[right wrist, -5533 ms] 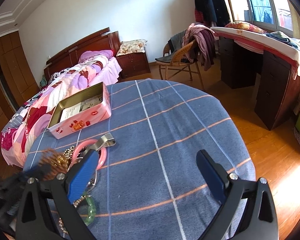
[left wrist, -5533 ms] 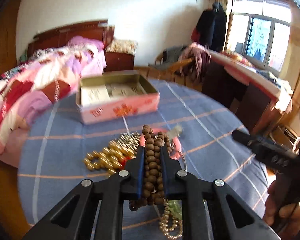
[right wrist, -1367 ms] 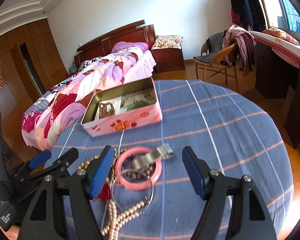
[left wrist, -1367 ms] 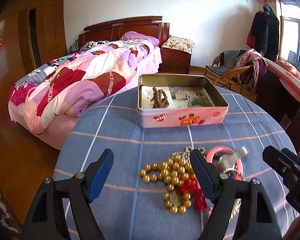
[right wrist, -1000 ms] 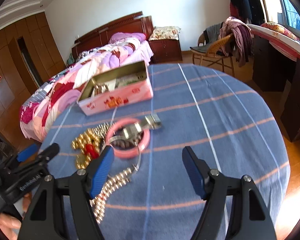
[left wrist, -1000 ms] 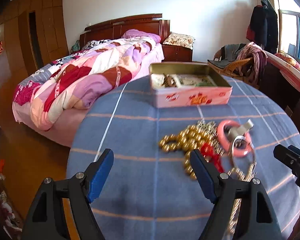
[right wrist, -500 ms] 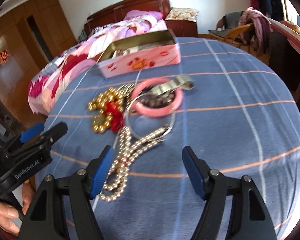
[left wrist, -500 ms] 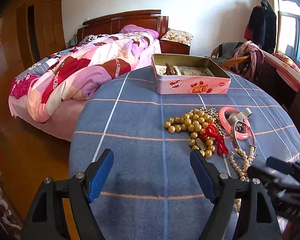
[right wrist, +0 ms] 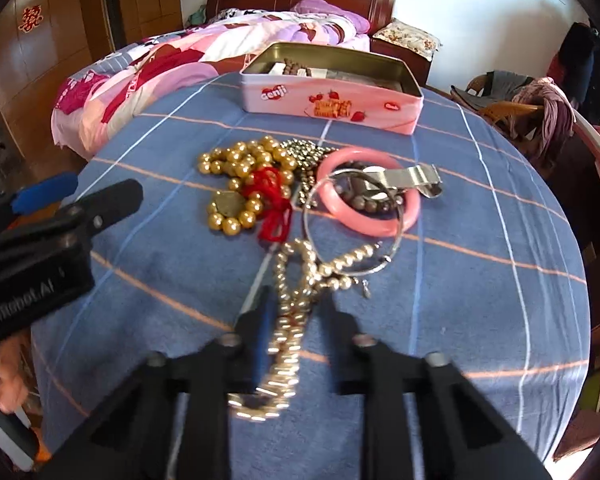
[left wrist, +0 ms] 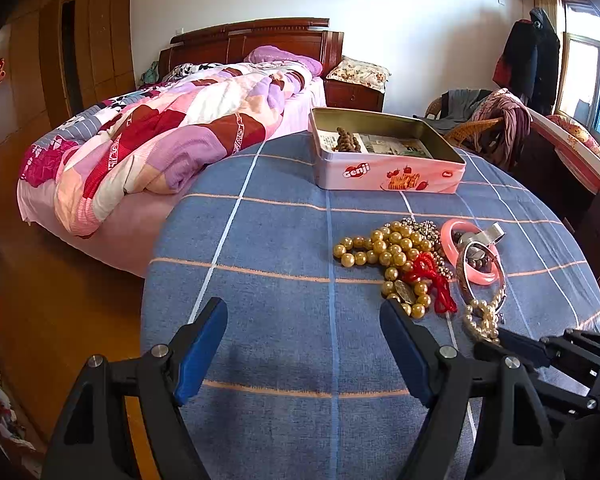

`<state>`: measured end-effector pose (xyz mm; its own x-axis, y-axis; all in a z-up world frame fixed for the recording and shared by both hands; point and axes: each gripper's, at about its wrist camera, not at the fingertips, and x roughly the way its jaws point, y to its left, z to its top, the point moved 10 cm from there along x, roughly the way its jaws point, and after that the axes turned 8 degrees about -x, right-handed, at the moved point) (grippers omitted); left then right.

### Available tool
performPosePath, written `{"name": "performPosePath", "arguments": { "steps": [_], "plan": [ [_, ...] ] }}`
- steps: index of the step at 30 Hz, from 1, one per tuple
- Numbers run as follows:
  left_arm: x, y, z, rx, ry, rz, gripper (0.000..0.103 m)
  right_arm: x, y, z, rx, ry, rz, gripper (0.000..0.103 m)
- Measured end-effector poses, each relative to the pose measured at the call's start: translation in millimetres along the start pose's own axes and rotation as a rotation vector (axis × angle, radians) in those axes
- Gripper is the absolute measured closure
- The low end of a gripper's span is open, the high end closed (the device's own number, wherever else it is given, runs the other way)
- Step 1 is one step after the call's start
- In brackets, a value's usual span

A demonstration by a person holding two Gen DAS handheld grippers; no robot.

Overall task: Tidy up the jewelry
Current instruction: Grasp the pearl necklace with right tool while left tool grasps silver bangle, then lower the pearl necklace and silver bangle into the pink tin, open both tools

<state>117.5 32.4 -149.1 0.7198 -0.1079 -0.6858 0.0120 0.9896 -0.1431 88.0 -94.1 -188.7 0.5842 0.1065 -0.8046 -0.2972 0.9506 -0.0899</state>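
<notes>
At the left, the left gripper (left wrist: 304, 344) is held with its jaws wide apart over bare blue checked tablecloth (left wrist: 284, 240), nothing between them. Further right lies the heap: gold bead strand (right wrist: 240, 172) with a red tassel (right wrist: 274, 200), then the pink bangle (right wrist: 370, 190) with a metal clip (right wrist: 414, 178) across it. The pink tin (right wrist: 332, 94) stands open beyond, well apart. Nearest the camera, the right gripper (right wrist: 294, 312) has just been closing, and its jaws are now clamped on the pearl strand (right wrist: 296, 280), which still lies on the cloth. A thin silver hoop (right wrist: 356, 232) overlaps that strand, so the lift is best made slowly and straight up, letting the pearls slide free before they are carried to the tin.
</notes>
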Motion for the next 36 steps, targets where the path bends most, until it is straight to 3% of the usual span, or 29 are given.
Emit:
{"name": "performPosePath", "arguments": {
  "steps": [4, 12, 13, 15, 20, 25, 26, 29, 36],
  "plan": [
    [-0.6, -4.6, 1.2, -0.003, 0.000, -0.028, 0.024, -8.8, -14.5, -8.8, 0.099, -0.007, 0.102, 0.087],
    [0.7, -49.5, 5.9, 0.082, -0.012, -0.136, 0.025, -47.0, -70.7, 0.2, 0.249, -0.123, 0.044, 0.093],
    [1.6, -56.6, 6.6, 0.093, -0.010, -0.146, 0.026, -49.2, -76.6, 1.1, 0.260, -0.133, 0.031, 0.093],
    [6.6, -75.1, 7.0, 0.124, 0.006, -0.182, 0.044, -50.6, -83.9, 1.4, 0.284, -0.145, 0.026, 0.093],
    [26.7, -110.4, 1.5, 0.159, 0.081, -0.242, 0.045, -54.4, -91.9, -0.6, 0.326, -0.161, 0.040, 0.093],
    [43.6, -124.7, -5.9, 0.203, 0.132, -0.212, 0.045, -61.9, -95.6, 1.9, 0.323, -0.185, 0.039, 0.093],
    [45.1, -125.3, -6.8, 0.198, 0.143, -0.219, 0.050, -63.4, -96.3, 1.9, 0.324, -0.191, 0.039, 0.093],
    [50.7, -126.9, -11.7, 0.187, 0.190, -0.241, 0.085, -64.1, -99.3, 2.7, 0.337, -0.201, 0.047, 0.093],
    [50.1, -124.8, -13.4, 0.156, 0.203, -0.268, 0.099, -63.7, -106.0, 1.7, 0.367, -0.209, 0.051, 0.093]
  ]
}}
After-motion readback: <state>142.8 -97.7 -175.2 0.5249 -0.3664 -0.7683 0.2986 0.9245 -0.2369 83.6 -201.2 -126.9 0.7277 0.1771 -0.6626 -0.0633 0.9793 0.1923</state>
